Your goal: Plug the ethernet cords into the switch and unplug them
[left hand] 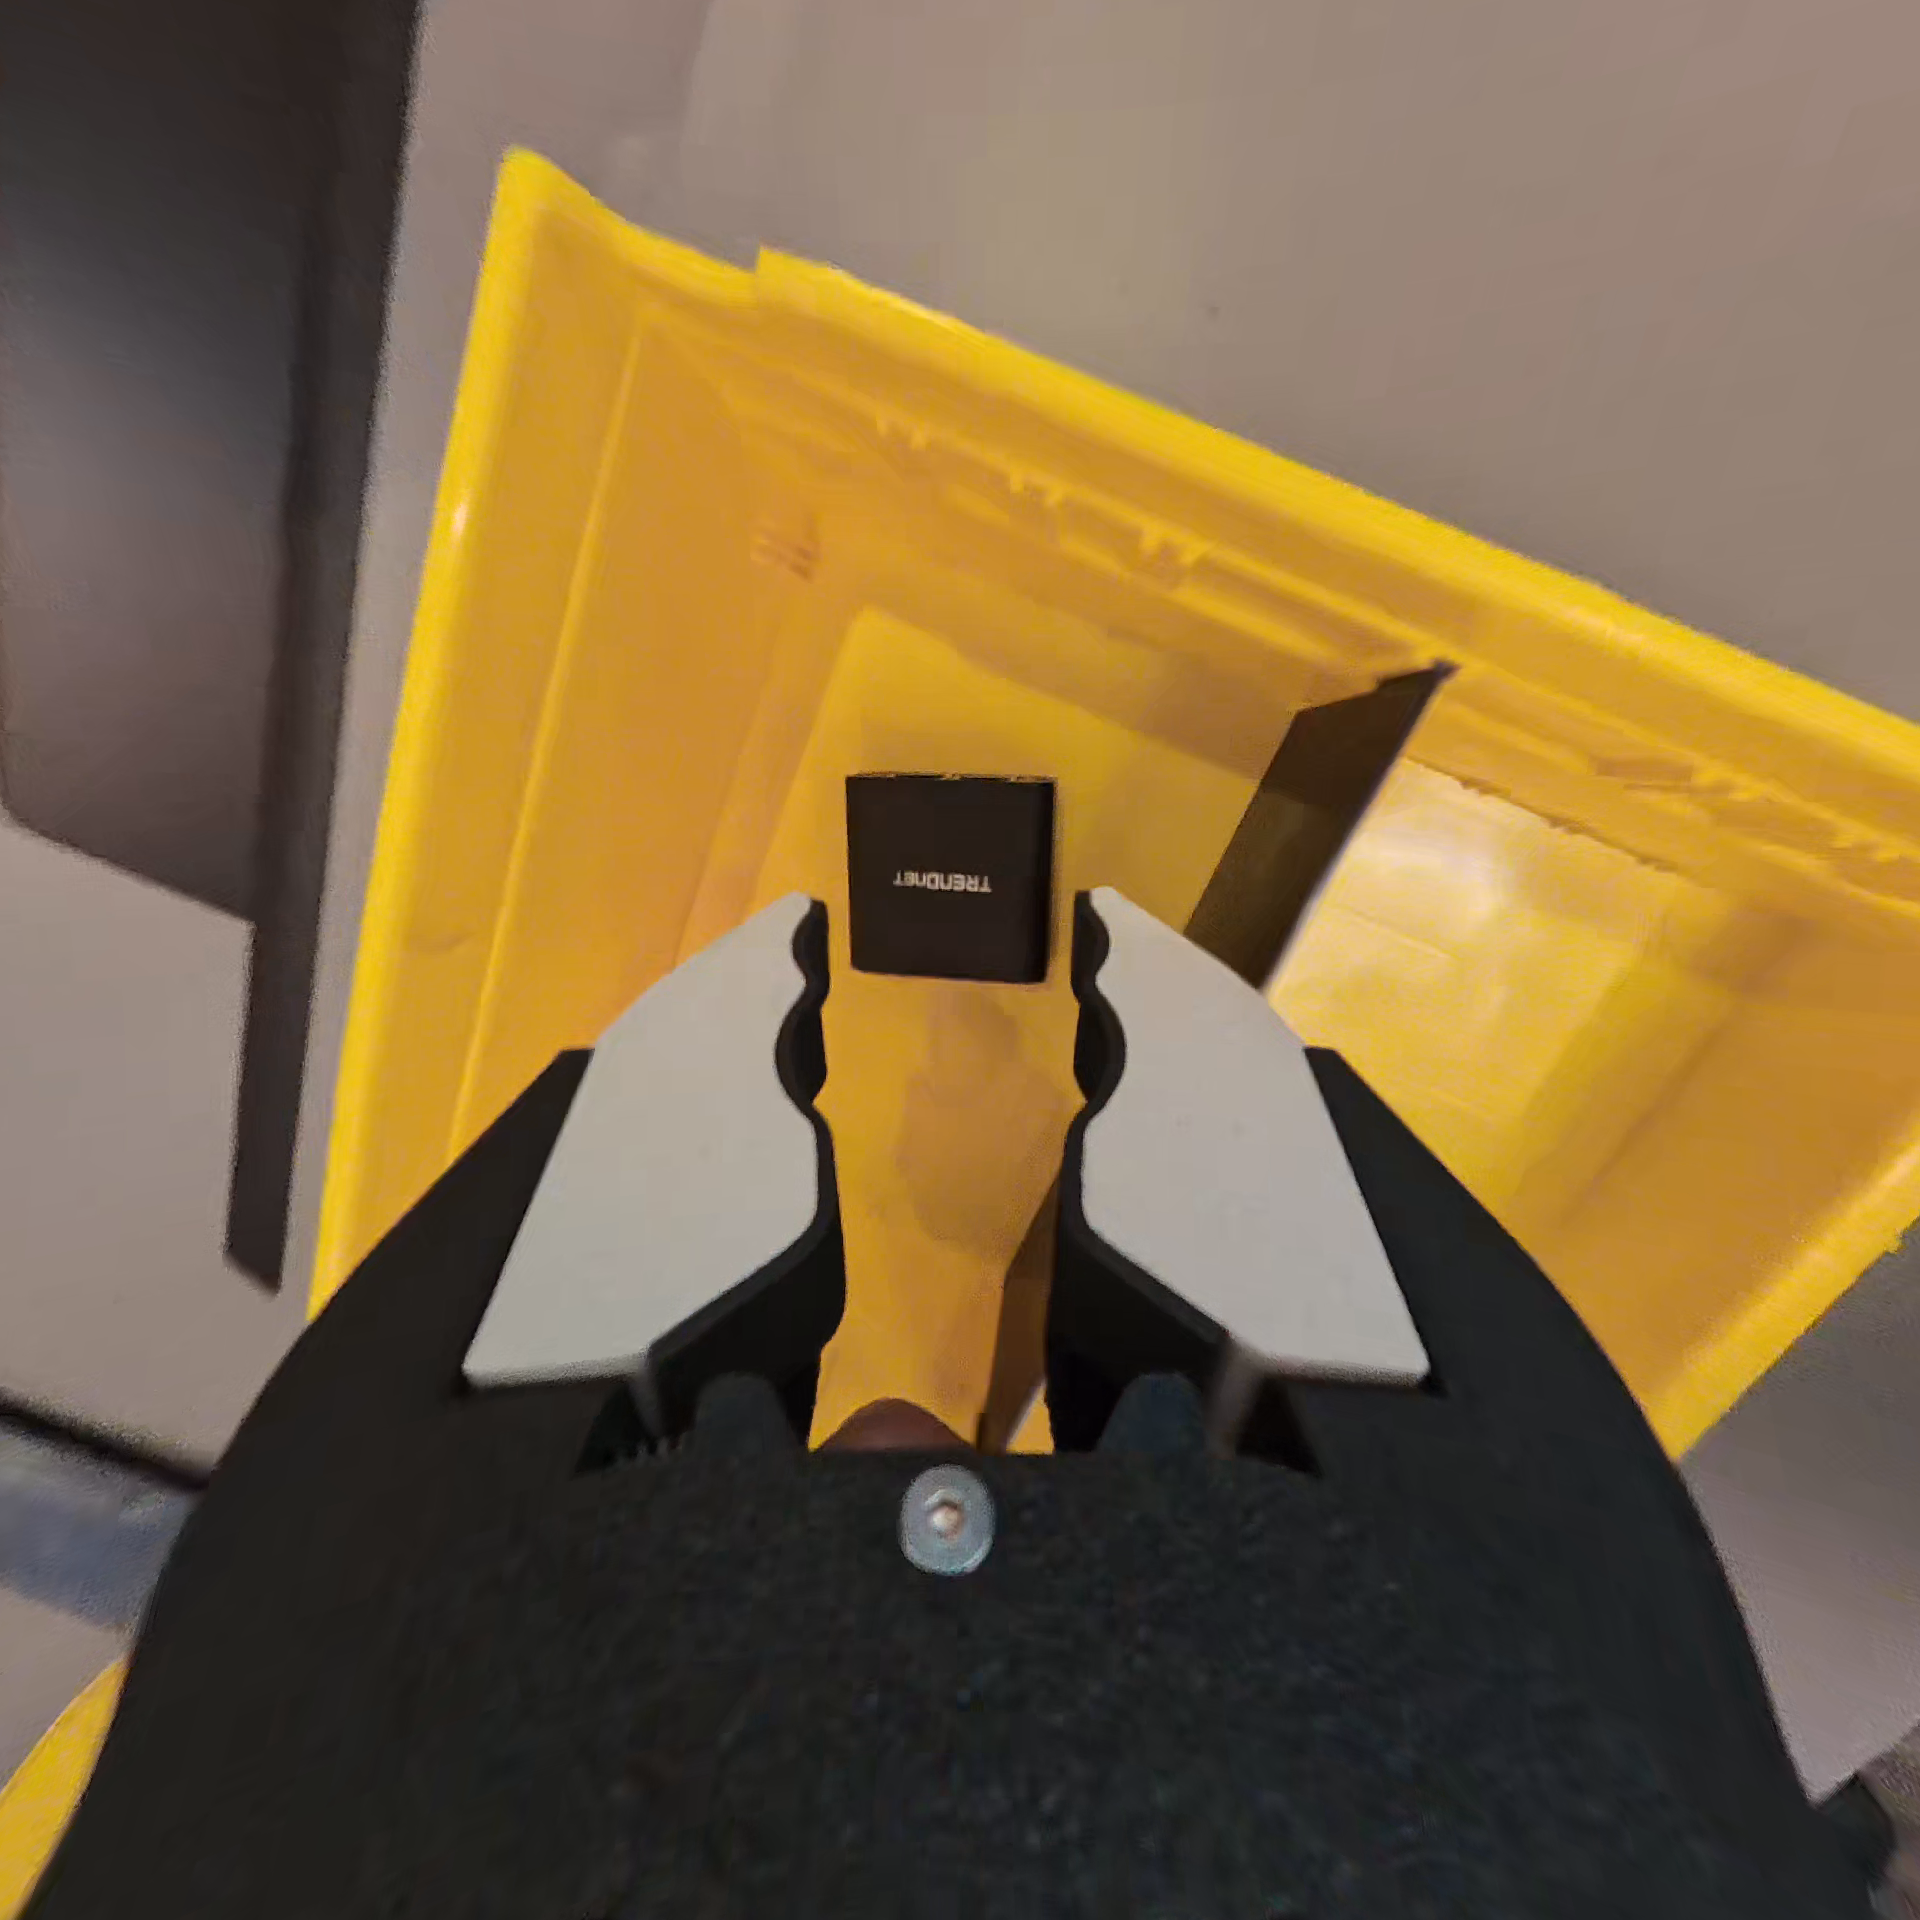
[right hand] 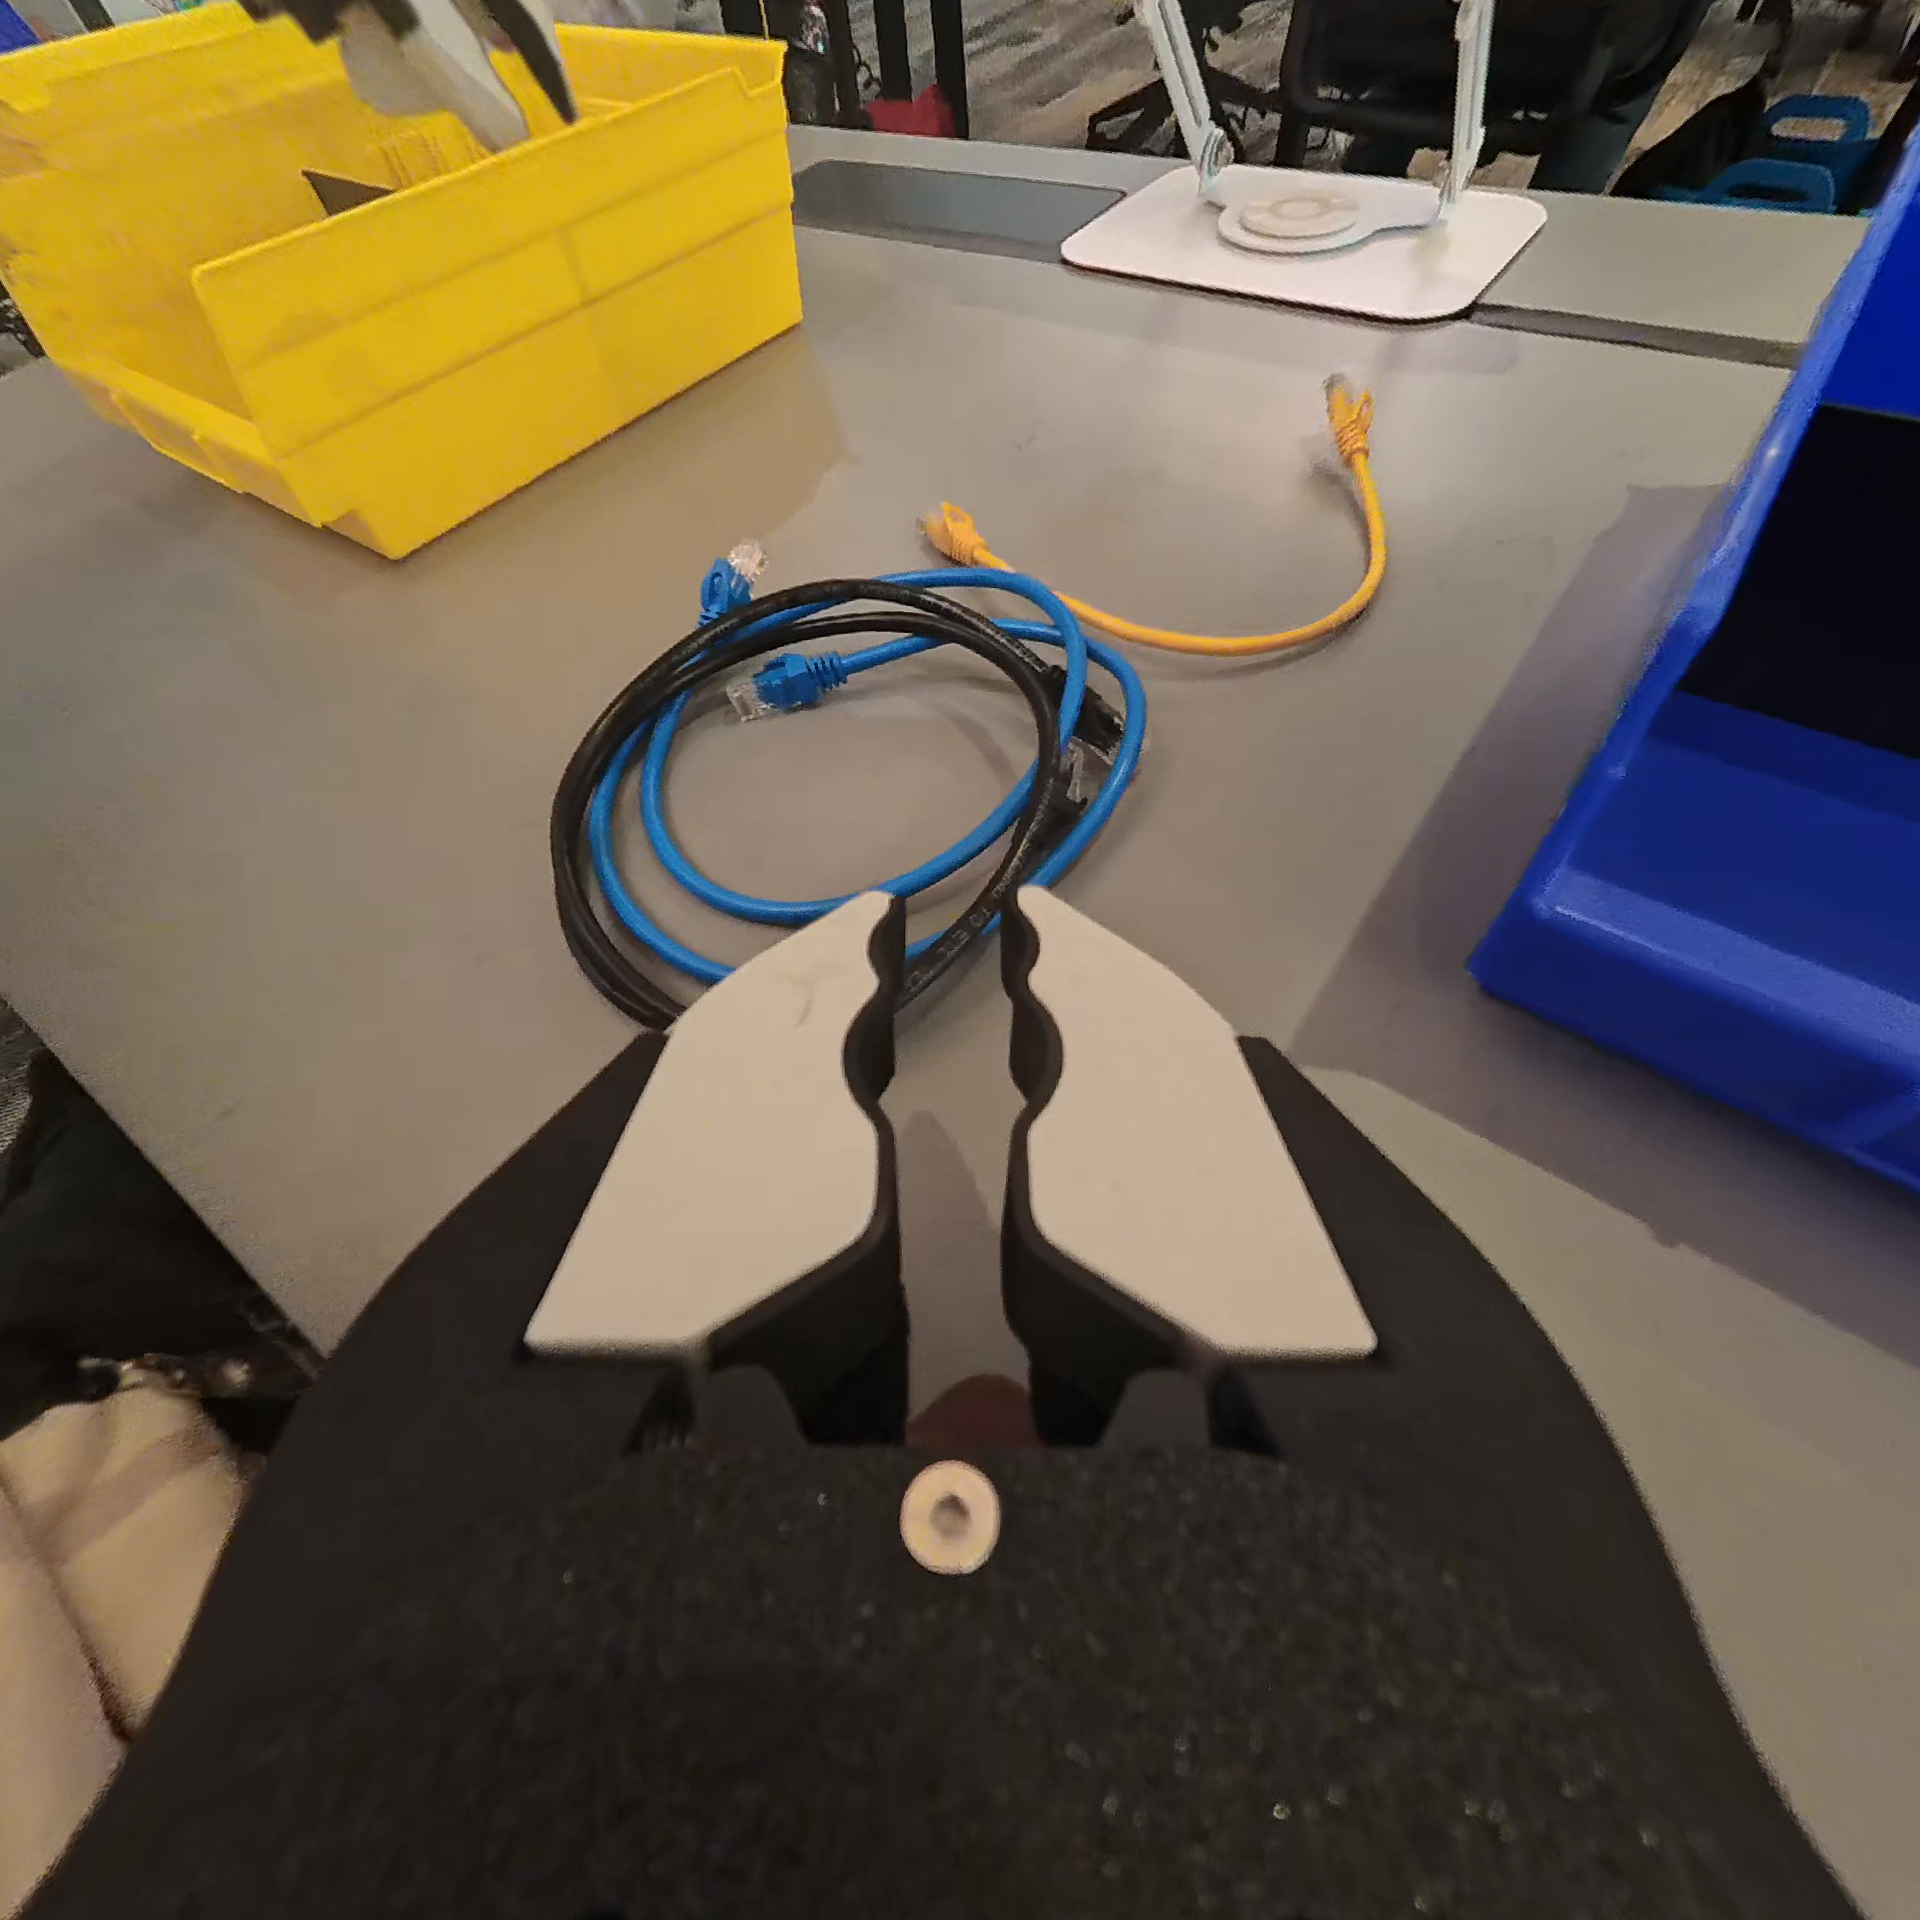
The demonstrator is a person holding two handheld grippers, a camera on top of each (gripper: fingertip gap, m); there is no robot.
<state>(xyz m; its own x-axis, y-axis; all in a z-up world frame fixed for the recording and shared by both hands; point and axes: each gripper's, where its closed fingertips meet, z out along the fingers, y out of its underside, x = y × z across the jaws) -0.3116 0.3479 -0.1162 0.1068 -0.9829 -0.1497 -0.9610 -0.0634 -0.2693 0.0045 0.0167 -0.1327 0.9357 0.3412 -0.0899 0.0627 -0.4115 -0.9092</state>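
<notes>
In the left wrist view a small black switch (left hand: pixel 949 876) lies on the floor of a yellow bin (left hand: pixel 582 644). My left gripper (left hand: pixel 948 914) is open above the bin, its fingertips on either side of the switch's near end, apart from it. In the right wrist view a black cord (right hand: pixel 582 831), a blue cord (right hand: pixel 665 831) and a short orange cord (right hand: pixel 1247 634) lie loose on the grey table (right hand: pixel 312 748). My right gripper (right hand: pixel 951 914) is open and empty, just above the near loop of the black and blue cords. The left gripper (right hand: pixel 457 62) shows over the yellow bin (right hand: pixel 499 353).
A black divider (left hand: pixel 1309 821) stands slanted in the yellow bin, right of the switch. A blue bin (right hand: pixel 1745 790) stands at the right of the table. A white stand base (right hand: pixel 1299 239) sits at the back. A dark strip (left hand: pixel 281 727) lies left of the yellow bin. The gap from one gripper's tips to the other's is roughly 45 cm. About 6 cm separates my left fingertips from the small black switch (left hand: pixel 949 876).
</notes>
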